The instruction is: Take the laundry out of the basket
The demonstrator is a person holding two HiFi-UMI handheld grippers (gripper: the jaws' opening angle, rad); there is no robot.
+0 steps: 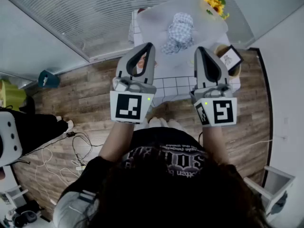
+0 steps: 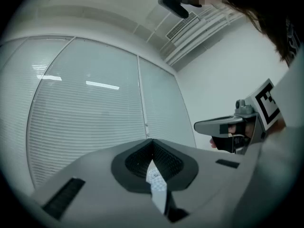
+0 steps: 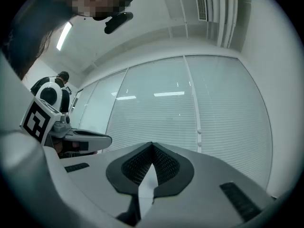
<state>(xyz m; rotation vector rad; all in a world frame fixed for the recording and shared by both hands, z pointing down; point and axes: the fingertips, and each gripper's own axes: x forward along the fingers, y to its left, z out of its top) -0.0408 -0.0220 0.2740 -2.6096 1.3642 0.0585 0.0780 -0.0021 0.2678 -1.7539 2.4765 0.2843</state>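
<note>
In the head view a blue-and-white checked cloth (image 1: 178, 31) lies bunched on a white table (image 1: 156, 18). A round brown basket (image 1: 236, 70) sits at the table's right edge, with a black-framed card (image 1: 230, 57) lying in it. Both grippers are held up in front of the person, apart from the cloth and the basket. The left gripper (image 1: 151, 45) is shut with nothing in it, and so is the right gripper (image 1: 198, 49). The left gripper view shows the shut jaws (image 2: 152, 142) against window blinds, with the right gripper (image 2: 228, 126) beside them. In the right gripper view the jaws (image 3: 152, 145) are likewise shut and empty.
Yellow sunflowers (image 1: 214, 4) stand at the table's far right corner. White tiles (image 1: 176, 85) cover the table's near part. Cables (image 1: 71, 146) trail over the wooden floor at the left. Glass walls with blinds (image 1: 95, 13) run behind the table. A second person (image 3: 51, 93) stands far off.
</note>
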